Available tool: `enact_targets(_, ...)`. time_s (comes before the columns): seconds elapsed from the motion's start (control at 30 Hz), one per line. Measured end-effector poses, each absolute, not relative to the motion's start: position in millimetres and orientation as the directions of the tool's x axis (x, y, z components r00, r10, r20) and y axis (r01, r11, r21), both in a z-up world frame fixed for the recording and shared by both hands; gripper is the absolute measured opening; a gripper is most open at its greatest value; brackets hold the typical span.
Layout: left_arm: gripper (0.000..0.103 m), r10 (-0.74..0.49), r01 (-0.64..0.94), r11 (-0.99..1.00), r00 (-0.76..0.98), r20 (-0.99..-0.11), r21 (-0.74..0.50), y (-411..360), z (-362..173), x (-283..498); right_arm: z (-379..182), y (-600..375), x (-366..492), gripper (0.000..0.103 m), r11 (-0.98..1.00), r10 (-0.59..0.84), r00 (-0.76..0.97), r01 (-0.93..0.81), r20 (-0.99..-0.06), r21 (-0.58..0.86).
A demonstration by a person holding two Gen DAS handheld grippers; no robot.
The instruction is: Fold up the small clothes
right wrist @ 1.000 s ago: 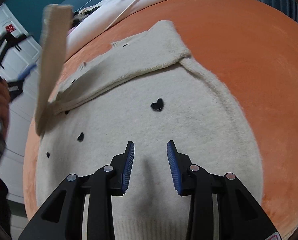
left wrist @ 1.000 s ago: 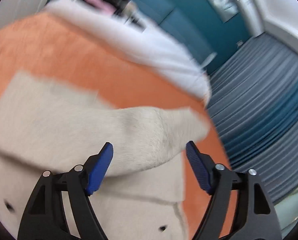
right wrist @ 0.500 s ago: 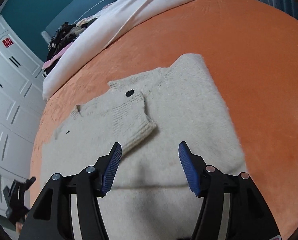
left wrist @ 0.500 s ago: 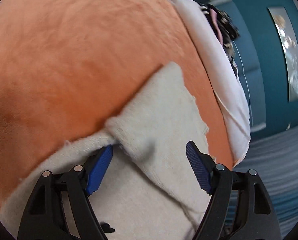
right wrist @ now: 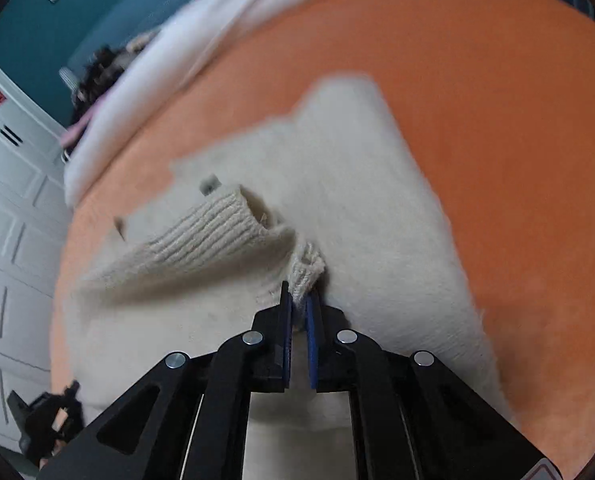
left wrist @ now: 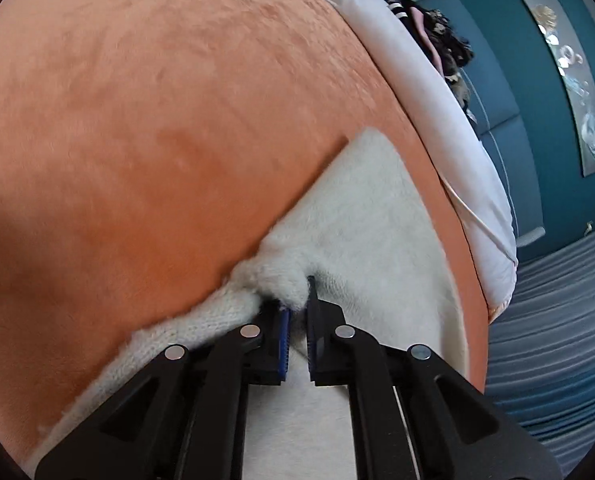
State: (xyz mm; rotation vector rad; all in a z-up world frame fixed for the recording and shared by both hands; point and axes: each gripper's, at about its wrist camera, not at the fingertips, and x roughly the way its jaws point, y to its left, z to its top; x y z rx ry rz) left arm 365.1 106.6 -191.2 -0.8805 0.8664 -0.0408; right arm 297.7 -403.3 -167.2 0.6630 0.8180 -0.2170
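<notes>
A cream knit sweater (left wrist: 357, 220) lies flat on an orange blanket (left wrist: 137, 120). In the left wrist view my left gripper (left wrist: 297, 304) is closing on a bunched fold at the sweater's edge, and the blue pads pinch the knit. In the right wrist view the same sweater (right wrist: 357, 200) has a ribbed sleeve cuff (right wrist: 217, 228) folded across its body. My right gripper (right wrist: 297, 300) is closing on a small ribbed tuft of the sweater just beside that cuff, and the fabric is lifted a little at the tips.
The orange blanket (right wrist: 497, 100) covers the bed around the sweater. A white duvet (left wrist: 437, 92) and a pile of dark clothes (left wrist: 445, 40) lie along the far edge. White cupboard doors (right wrist: 5, 200) stand at the left, and striped grey floor (left wrist: 557, 320) lies beyond the bed.
Both grippers were open and are now shut on the sweater. The left swung down to the sweater's edge. The right moved in toward the folded sleeve cuff.
</notes>
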Motion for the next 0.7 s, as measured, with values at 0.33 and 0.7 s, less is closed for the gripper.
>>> enact_targets(0.33, 0.007, -0.343, -0.18, 0.717, 0.75, -0.565, -0.674, 102.0, -199.3, 345.1, -110.4, -376.7, 270.5, 0.019, 0.776, -0.004, 0.748, 0.421, -0.664, 0.469)
enact_targets(0.7, 0.008, -0.337, -0.142, 0.731, 0.775, -0.534, -0.668, 100.0, -201.7, 337.6, -161.9, -195.0, 438.3, 0.011, 0.937, 0.223, 0.589, 0.09, -0.777, 0.337)
